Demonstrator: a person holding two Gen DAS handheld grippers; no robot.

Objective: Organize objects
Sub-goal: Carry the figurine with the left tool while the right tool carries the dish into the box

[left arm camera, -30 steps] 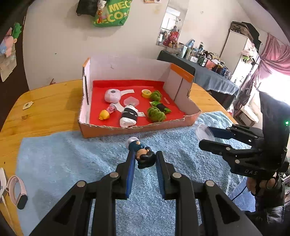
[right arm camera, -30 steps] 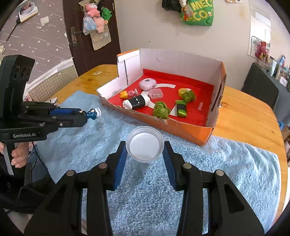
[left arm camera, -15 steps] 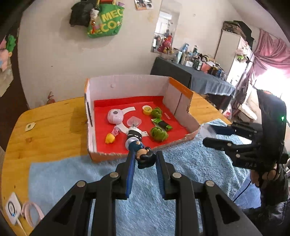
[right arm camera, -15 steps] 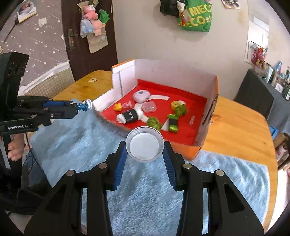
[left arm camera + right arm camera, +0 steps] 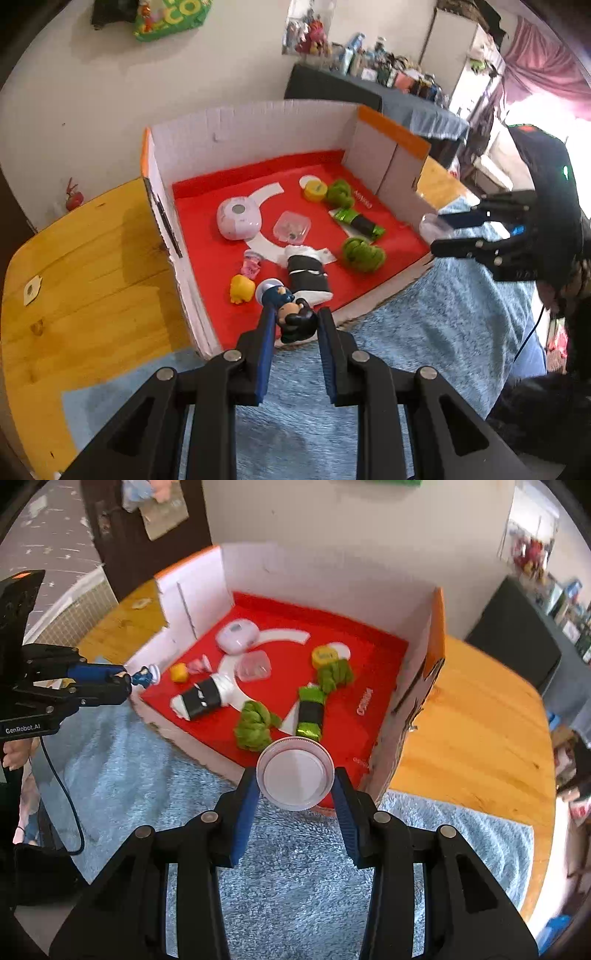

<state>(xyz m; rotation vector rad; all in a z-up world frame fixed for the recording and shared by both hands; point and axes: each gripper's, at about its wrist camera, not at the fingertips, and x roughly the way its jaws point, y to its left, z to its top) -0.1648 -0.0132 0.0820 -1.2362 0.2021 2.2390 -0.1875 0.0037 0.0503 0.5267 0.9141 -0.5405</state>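
Over the near edge of the box (image 5: 258, 122), both grippers hang with a thing each, and the reason looks plain: the red floor already holds the sorted toys, so these two are likely the next to go in. The left gripper (image 5: 295, 328) has its fingers closed on a small figure (image 5: 291, 314) in blue with a dark head, clamped sideways so its white-capped end pokes forward above the floor, close to the yellow toy (image 5: 242, 290) and the black-and-white roll (image 5: 308, 275). The right gripper (image 5: 295, 786) pinches a round clear lid (image 5: 295, 779) by its rim, flat face toward the camera, above the box's near right corner, just short of the green-and-black roll (image 5: 312, 712) and a green knot (image 5: 255, 727). Holding the lid by its edges probably keeps it level for release. The low front wall lets both come in from the towel (image 5: 295, 867) side without lifting high. Bare red floor shows beneath both, so I judge the drops need little aiming, though the figure may roll.
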